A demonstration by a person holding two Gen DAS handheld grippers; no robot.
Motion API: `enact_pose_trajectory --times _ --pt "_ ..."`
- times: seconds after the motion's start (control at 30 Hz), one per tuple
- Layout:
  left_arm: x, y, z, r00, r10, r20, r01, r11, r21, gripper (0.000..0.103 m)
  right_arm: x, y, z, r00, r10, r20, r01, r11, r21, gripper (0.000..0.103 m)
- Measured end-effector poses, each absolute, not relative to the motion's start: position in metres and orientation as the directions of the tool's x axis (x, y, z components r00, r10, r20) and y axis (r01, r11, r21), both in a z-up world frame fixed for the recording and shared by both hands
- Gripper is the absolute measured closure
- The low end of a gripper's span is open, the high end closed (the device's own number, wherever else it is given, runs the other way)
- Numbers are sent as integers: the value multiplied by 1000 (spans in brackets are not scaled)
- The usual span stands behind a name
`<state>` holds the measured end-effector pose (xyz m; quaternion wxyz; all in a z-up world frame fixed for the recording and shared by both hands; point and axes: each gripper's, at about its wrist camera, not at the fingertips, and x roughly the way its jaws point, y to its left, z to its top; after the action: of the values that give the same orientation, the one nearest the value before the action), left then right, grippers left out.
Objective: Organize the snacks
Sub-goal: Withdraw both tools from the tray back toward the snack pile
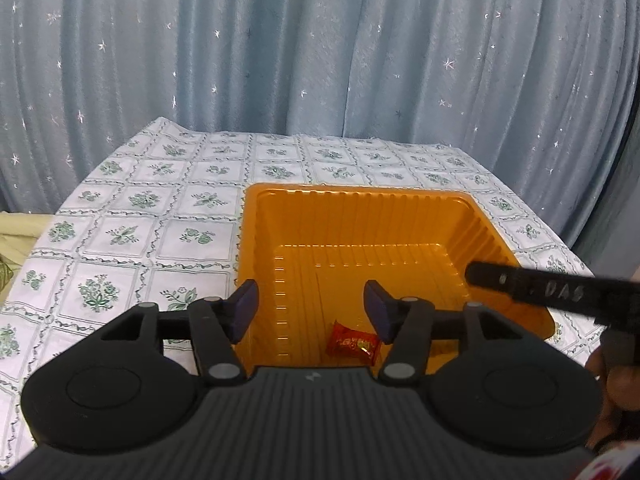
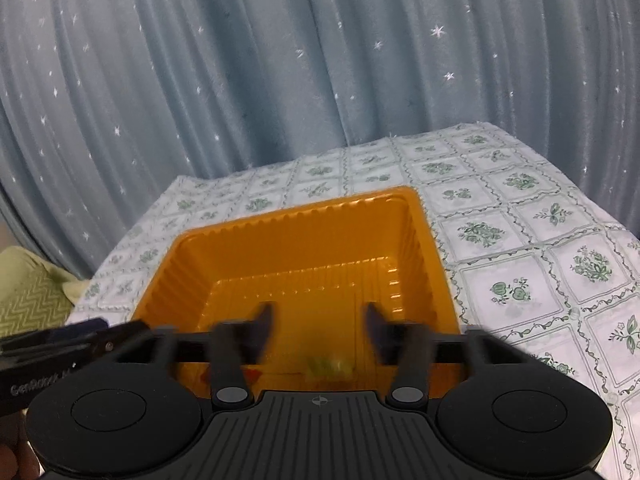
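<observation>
An orange plastic tray (image 1: 360, 208) stands on the flowered tablecloth. In the left wrist view a red wrapped candy (image 1: 353, 343) lies on the tray floor below and between the fingers of my left gripper (image 1: 312, 308), which is open and clear of it. In the right wrist view my right gripper (image 2: 318, 326) hangs open over the same tray (image 2: 288, 240); a blurred yellow-green snack (image 2: 328, 365) shows beneath it in the tray, apart from the pads. A bit of the red candy (image 2: 252, 374) peeks out by the right gripper's left finger. Each gripper's finger reaches into the other's view.
The tablecloth (image 1: 132, 232) spreads left of the tray and, in the right wrist view, to its right (image 2: 540, 260). A blue-grey starred curtain (image 1: 320, 48) hangs close behind the table. A yellow-green cushion (image 2: 28, 300) lies off the table's left edge.
</observation>
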<state>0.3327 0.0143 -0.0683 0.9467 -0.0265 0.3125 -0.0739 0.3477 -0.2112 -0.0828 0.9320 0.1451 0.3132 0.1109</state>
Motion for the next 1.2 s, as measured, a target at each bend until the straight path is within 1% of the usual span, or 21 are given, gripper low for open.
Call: enact_pose_trajectory --times 0.17,0.23,0.47,0.57,0.8,0.9,1.1,1.2 --pt "316 15 -60 797 -152 -585 122 988 -90 41 337 -222 -69 814 264 -518 -84 935 346 41" --pt "306 15 -55 798 -139 -587 113 990 -82 35 328 -225 -62 825 248 -509 -73 938 338 41" --pt "260 19 -32 810 -114 -575 76 993 -89 25 273 -231 -35 845 219 -487 -75 952 298 41" --pt "233 21 -24 812 -114 -572 72 993 -97 22 243 -231 -29 841 203 -501 -63 957 283 41" --pt "168 26 -12 814 -108 -571 47 992 -120 13 175 -231 -19 820 194 -539 -40 958 285 41" --pt "144 29 -11 806 -118 -580 43 989 -142 13 149 -231 -14 816 188 -547 -33 959 281 41" --pt "101 38 -14 794 -101 -599 9 988 -155 12 107 -229 -10 808 175 -562 -20 962 271 41" --pt "85 45 -17 785 -93 -612 -2 988 -152 12 88 -223 -12 803 183 -567 -50 969 241 40"
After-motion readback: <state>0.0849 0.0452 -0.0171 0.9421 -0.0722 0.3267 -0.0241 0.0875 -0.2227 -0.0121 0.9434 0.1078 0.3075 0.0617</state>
